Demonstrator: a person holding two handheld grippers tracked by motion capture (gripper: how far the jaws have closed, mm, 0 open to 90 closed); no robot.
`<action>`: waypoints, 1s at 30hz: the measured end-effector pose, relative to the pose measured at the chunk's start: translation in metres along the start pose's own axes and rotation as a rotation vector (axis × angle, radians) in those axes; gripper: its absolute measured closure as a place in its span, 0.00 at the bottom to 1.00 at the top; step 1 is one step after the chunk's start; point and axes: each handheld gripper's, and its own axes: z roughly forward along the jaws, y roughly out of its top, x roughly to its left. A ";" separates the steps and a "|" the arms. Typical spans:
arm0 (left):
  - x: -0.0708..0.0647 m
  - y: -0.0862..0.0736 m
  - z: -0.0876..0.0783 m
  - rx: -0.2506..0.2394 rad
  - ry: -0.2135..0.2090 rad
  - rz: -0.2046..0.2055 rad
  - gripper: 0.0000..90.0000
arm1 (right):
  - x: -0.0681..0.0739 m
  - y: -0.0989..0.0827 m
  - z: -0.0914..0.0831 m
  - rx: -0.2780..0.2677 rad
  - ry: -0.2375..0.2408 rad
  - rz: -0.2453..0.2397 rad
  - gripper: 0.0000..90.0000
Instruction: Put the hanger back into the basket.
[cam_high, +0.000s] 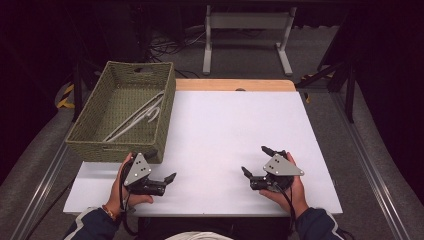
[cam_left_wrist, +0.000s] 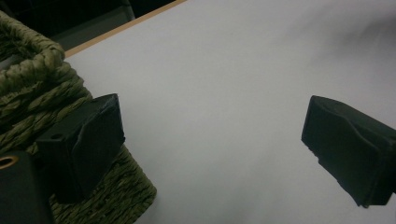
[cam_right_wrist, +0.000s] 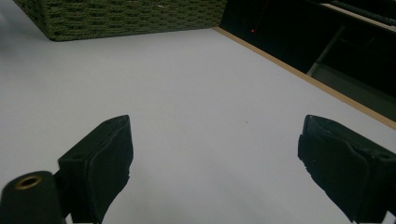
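A green woven basket (cam_high: 95, 127) stands on the left of the white table (cam_high: 235, 130) and holds white plastic hangers (cam_high: 137, 117). My left gripper (cam_high: 162, 165) rests near the table's front edge, just right of the basket's near corner, open and empty. In the left gripper view the left gripper (cam_left_wrist: 212, 126) has its jaws wide apart over bare table, one jaw right next to the basket (cam_left_wrist: 32, 88). My right gripper (cam_high: 254, 160) lies at the front right, open and empty. In the right gripper view the right gripper (cam_right_wrist: 215, 140) points across the table toward the basket (cam_right_wrist: 126, 16).
A wooden strip (cam_high: 235, 85) runs along the table's far edge. A white metal frame (cam_high: 247, 35) stands on the floor beyond the table, with cables beside it. Dark stands flank the table on both sides.
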 end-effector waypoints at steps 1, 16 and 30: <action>0.002 0.000 0.000 -0.002 -0.006 -0.012 0.07 | 0.001 0.000 0.000 0.002 -0.003 -0.008 0.12; -0.001 -0.001 -0.002 -0.010 -0.037 -0.005 0.07 | 0.010 0.005 -0.001 -0.006 -0.015 -0.010 0.12; -0.005 -0.002 0.006 0.025 -0.045 0.005 0.08 | 0.007 0.002 -0.001 -0.004 -0.010 -0.015 0.12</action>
